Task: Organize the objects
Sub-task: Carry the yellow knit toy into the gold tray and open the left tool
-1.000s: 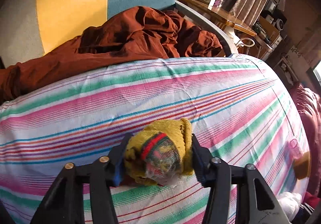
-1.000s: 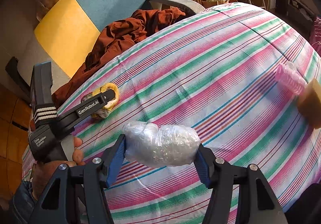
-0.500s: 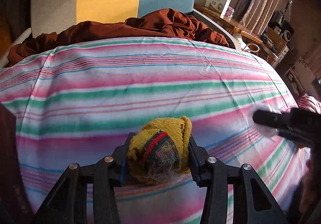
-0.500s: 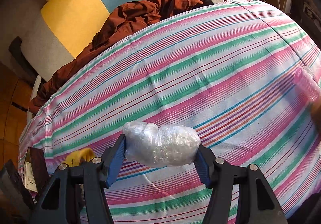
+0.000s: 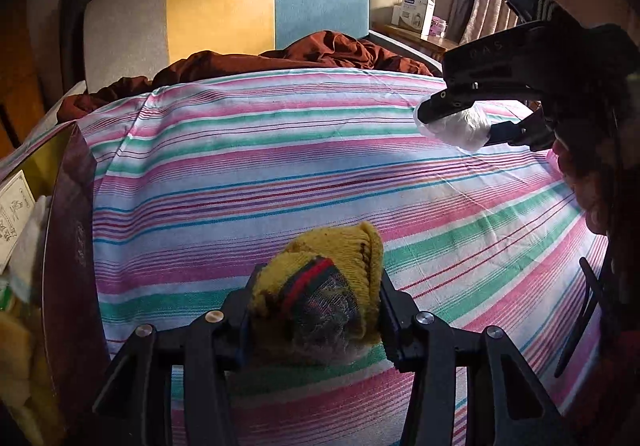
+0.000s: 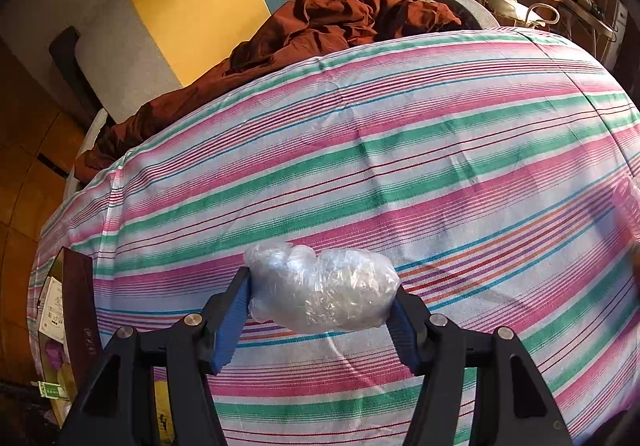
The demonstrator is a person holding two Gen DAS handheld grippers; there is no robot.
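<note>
Midway, I'd say: the left tool (image 5: 316, 310) pinches a yellow sock bundle (image 5: 320, 298) over the bed (image 5: 280, 174) beside the box (image 5: 68, 246), its jaws easing apart, the right tool (image 6: 320, 306) grips a plastic bundle (image 6: 322, 296), neither boxed yet.

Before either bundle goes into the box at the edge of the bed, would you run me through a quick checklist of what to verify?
1. Left gripper grip on the yellow knitted bundle: jaws are opening slightly, bundle between the pads. Cannot tell if secure.
2. Right gripper grip on the clear plastic bundle: pads press both ends. Ok.
3. The dark box open: contents show inside. Ok.
4. Room left in the box: papers and soft items already there. Cannot tell.
5. Path over the striped sheet to the box: nothing lies between. Ok.
6. The two grippers apart: well separated in the left view. Ok.
</note>
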